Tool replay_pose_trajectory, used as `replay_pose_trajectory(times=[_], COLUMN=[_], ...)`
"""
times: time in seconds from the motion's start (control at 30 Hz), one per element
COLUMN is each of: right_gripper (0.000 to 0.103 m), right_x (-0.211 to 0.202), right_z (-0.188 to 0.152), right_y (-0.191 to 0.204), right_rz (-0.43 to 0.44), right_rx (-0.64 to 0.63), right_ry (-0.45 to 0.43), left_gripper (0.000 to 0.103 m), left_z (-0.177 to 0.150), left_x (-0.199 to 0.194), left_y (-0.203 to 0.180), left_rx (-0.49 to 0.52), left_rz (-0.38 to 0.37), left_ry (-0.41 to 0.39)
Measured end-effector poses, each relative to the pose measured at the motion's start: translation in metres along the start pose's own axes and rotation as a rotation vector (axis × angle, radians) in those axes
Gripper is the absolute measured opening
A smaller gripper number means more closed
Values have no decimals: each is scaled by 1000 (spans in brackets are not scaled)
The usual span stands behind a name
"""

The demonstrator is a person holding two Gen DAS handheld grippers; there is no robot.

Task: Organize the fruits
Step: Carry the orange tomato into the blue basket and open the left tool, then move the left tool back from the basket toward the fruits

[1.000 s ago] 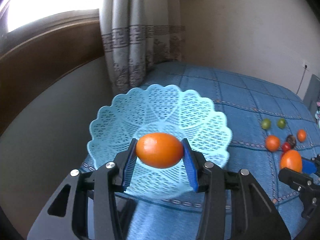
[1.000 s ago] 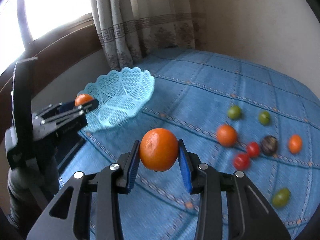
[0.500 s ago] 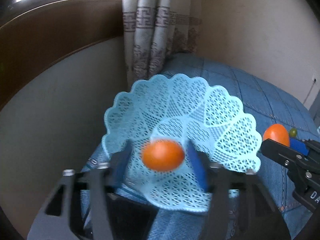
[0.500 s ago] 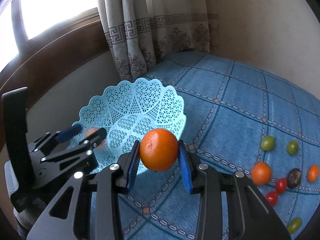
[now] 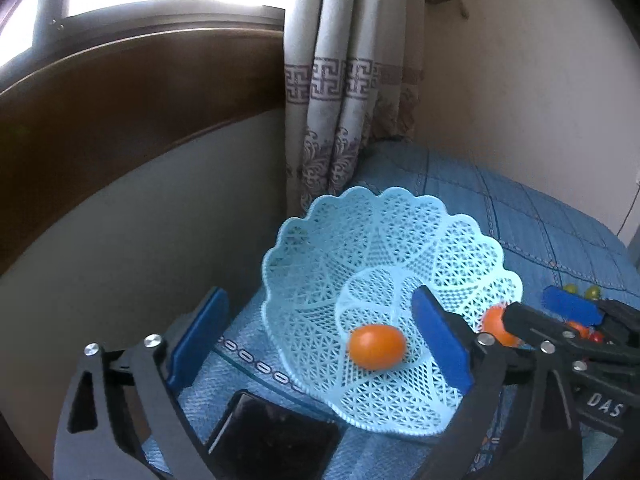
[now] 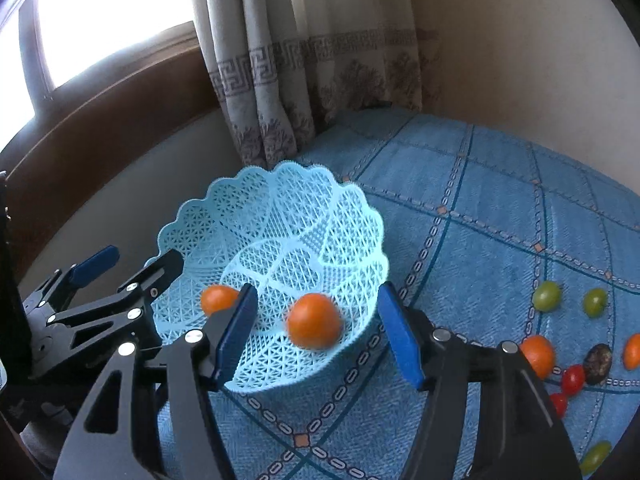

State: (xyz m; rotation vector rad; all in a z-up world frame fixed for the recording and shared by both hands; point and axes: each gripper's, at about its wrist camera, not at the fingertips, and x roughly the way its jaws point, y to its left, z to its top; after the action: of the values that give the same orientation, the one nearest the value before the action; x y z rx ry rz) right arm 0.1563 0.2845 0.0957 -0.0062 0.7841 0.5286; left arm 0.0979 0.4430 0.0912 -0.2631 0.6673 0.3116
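Both grippers sit at the pale-blue lattice basket [image 6: 280, 240], which stands on a blue quilted bed cover [image 6: 480, 220] near the curtain [image 6: 288, 60] and a brown wooden headboard [image 5: 120, 100].

Left gripper [image 5: 320, 336]: fingers spread wide, nothing between them. One blue pad is outside the basket's left rim, the other over its right side. An oval orange fruit [image 5: 376, 346] lies on the basket floor between the pads, touching neither.

Right gripper [image 6: 316, 328]: fingers also wide apart, holding nothing. A round orange [image 6: 314, 326] shows blurred between the pads and clear of both, over the near inner wall of the basket — can't tell if it's resting there or in the air. The oval fruit shows here too, just left of the left pad, inside the basket.

In the left wrist view the right gripper's black fingers come in from the right edge, w/ the round orange partly seen behind the basket's lattice rim.

Loose fruit on the cover, well apart from the basket, right side: two green grapes [image 6: 546, 296], another orange [image 6: 538, 354], red cherry tomatoes [image 6: 573, 378], a dark round fruit [image 6: 598, 364], a further orange piece at the edge, one more green grape low right.

A black flat object [image 5: 272, 440] lies on the cover just below the basket, by the left gripper.
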Motion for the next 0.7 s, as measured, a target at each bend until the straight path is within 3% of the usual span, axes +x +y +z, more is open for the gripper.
replay_pose_trajectory(times=[0.17, 0.47, 0.7], right_gripper=[63, 81, 82], right_x=[-4, -17, -31], right_z=[-2, -8, -14], right_y=[-3, -11, -29], right_rz=[-6, -51, -110], right_rx=[11, 30, 30], right_ry=[-6, -59, -102], left_gripper=[96, 99, 100], left_z=[3, 6, 5], left_x=[-1, -4, -8], left_y=[3, 0, -7], left_rx=[-8, 1, 24], left_rz=[-5, -14, -29], left_ry=[4, -5, -9])
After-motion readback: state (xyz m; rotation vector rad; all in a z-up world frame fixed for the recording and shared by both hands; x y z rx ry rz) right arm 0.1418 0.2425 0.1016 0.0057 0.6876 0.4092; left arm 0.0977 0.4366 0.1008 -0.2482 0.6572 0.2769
